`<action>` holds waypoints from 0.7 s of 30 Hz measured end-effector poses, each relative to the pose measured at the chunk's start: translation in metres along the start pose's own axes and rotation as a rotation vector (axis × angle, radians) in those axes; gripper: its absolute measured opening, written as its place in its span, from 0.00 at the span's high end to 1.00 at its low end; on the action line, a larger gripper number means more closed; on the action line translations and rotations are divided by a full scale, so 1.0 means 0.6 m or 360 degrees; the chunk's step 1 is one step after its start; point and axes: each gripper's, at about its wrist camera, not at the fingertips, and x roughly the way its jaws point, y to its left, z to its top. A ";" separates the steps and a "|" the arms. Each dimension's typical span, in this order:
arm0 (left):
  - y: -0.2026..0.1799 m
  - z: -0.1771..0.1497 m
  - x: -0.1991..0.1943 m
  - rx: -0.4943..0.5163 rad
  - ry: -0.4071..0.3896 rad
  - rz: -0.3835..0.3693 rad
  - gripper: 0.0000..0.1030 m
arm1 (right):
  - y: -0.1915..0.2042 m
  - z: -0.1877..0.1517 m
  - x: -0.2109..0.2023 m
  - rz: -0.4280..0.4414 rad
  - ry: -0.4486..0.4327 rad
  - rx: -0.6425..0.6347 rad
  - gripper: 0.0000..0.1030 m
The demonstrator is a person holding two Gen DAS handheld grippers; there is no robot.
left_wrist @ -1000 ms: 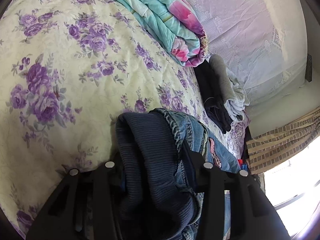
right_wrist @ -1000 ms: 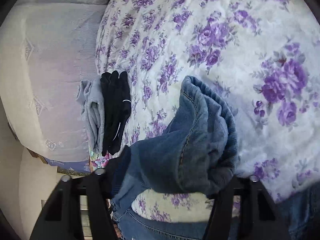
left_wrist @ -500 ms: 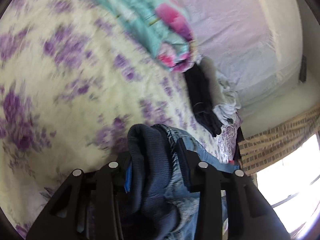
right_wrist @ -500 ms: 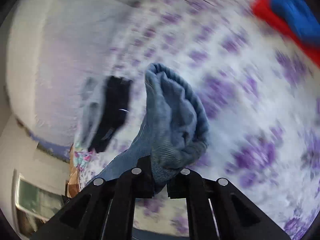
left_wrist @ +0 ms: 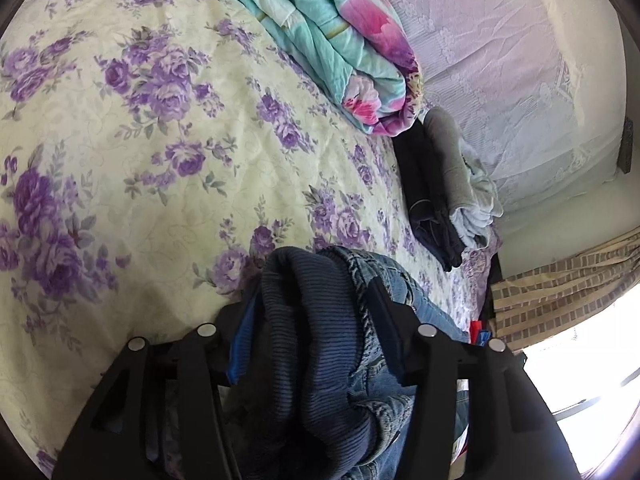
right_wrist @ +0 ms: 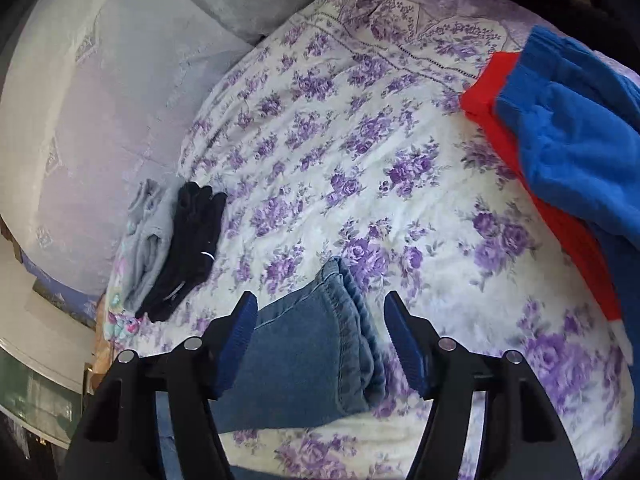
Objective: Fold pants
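A bed is covered by a cream bedspread (left_wrist: pixel 168 168) printed with purple flowers, with a folded turquoise and pink quilt (left_wrist: pixel 340 40) and small stacks of dark and grey clothes (left_wrist: pixel 444 188) set along the pale lace-draped far side. Blue denim pants (right_wrist: pixel 316 344) are laid on the bedspread; their bunched ribbed end is clamped in the left gripper (left_wrist: pixel 308 320), while the right gripper (right_wrist: pixel 320 336) is spread wide around the hem, apparently without touching it. Red and blue garments (right_wrist: pixel 560 128) are seen near the bed's edge.
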 end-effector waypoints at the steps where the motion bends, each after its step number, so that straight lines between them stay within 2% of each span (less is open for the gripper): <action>1: -0.002 0.002 0.000 0.0000 0.0009 0.0011 0.50 | -0.002 0.002 0.021 0.0016 0.0044 0.0022 0.51; 2: -0.004 0.003 0.001 0.0002 0.0017 0.0019 0.50 | -0.002 0.007 0.048 0.0035 0.0092 0.0051 0.60; 5: -0.016 0.007 0.007 0.0041 0.0046 0.0055 0.52 | 0.006 0.005 0.081 0.0012 0.0140 0.0002 0.63; 6: -0.021 0.008 0.010 0.0060 0.0052 0.0064 0.55 | 0.010 0.003 0.080 0.0002 0.0126 -0.0029 0.72; 8: -0.033 0.010 0.013 0.0102 0.0054 0.0061 0.66 | 0.012 -0.002 0.070 0.0093 0.0106 -0.0016 0.87; 11: -0.045 0.014 0.010 0.0142 0.0042 0.0040 0.73 | 0.029 0.000 0.045 0.0099 0.0017 -0.0096 0.87; 17: -0.084 0.024 -0.010 0.0250 -0.0017 0.0021 0.78 | 0.054 0.037 0.007 0.0208 -0.0132 -0.0048 0.92; 21: -0.115 0.044 -0.018 0.0333 -0.0087 -0.0001 0.78 | 0.062 0.052 0.019 0.0131 -0.0162 -0.0093 0.92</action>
